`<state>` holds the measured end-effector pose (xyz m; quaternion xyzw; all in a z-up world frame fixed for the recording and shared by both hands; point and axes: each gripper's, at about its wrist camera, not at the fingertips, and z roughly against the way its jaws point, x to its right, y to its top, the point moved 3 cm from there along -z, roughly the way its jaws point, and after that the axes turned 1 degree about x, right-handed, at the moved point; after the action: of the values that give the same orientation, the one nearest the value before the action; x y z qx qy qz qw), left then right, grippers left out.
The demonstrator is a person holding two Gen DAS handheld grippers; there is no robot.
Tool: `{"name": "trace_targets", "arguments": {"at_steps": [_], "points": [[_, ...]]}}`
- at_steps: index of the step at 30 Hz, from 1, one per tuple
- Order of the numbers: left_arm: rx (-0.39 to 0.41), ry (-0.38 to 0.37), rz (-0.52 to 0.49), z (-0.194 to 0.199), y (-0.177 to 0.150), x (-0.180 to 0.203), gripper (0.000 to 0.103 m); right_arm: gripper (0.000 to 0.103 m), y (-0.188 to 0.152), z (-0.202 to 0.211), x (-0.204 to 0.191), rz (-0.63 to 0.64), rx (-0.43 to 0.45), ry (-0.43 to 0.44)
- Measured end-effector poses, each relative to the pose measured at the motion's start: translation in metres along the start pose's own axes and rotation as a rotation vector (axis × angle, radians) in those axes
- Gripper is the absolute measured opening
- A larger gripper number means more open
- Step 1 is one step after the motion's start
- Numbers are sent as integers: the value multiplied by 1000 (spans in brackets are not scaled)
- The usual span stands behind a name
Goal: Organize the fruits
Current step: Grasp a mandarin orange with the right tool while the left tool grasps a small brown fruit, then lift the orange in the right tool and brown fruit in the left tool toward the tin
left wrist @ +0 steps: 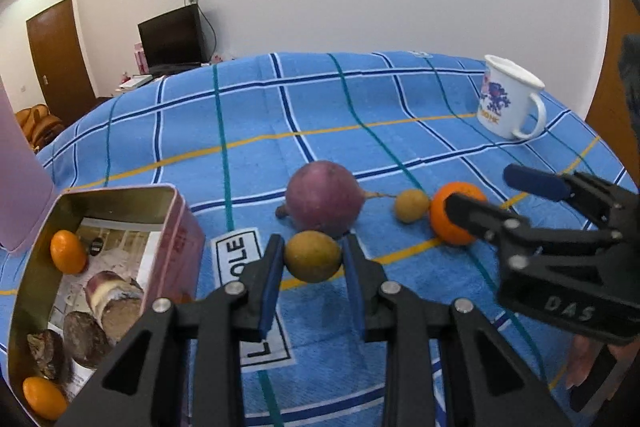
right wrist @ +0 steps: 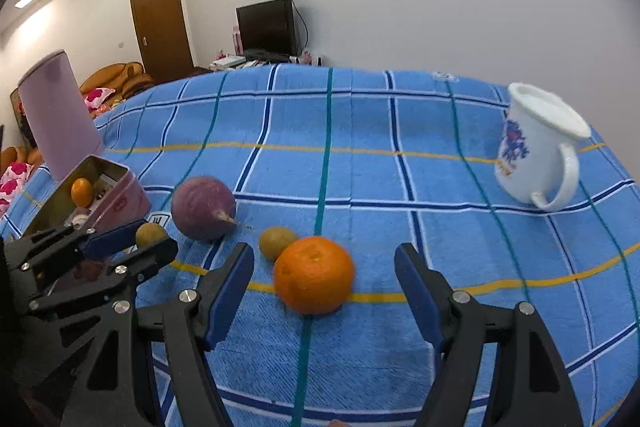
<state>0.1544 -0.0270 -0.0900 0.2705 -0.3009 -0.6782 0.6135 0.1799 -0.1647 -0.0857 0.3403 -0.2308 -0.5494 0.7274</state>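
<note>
The left gripper (left wrist: 313,259), black with blue rubber pads, is clamped on a small round olive-yellow fruit (left wrist: 313,256) on the blue checked woven cloth (left wrist: 256,115), beside the open pink metal tin (left wrist: 182,227). The right gripper (right wrist: 324,287) stands wide, empty, its jaws either side of a dimpled round orange (right wrist: 314,275) without touching it.

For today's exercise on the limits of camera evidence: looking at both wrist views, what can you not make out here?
- Tin, left wrist view: near end cut off by the picture edge and the left gripper.
- Mug print, both views: too blurred to read.
- White cloth label, left wrist view: lettering partly covered by the gripper.
- Orange, left wrist view: partly hidden behind the right gripper.
</note>
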Motion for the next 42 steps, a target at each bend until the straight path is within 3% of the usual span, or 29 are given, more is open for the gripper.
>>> {"name": "trace_targets", "arguments": {"at_steps": [8,10,13,28,42], "points": [[6,-14,32,-4,1,-5,31,73,-5,-17,-2,-6,-60,-5],[5,-24,36,-4,1,-5,31,59,-5,-21,-3,-3,-82,-3],[-1,-24,42,-5,1,-6,31,51,-7,-27,-4,-4,-110,4],[40,-17,70,3,1,-12,31,51,-9,-12,-3,-40,-51,66],[113,27,19,17,3,-2,31,51,-8,6,-11,-13,33,106]]}}
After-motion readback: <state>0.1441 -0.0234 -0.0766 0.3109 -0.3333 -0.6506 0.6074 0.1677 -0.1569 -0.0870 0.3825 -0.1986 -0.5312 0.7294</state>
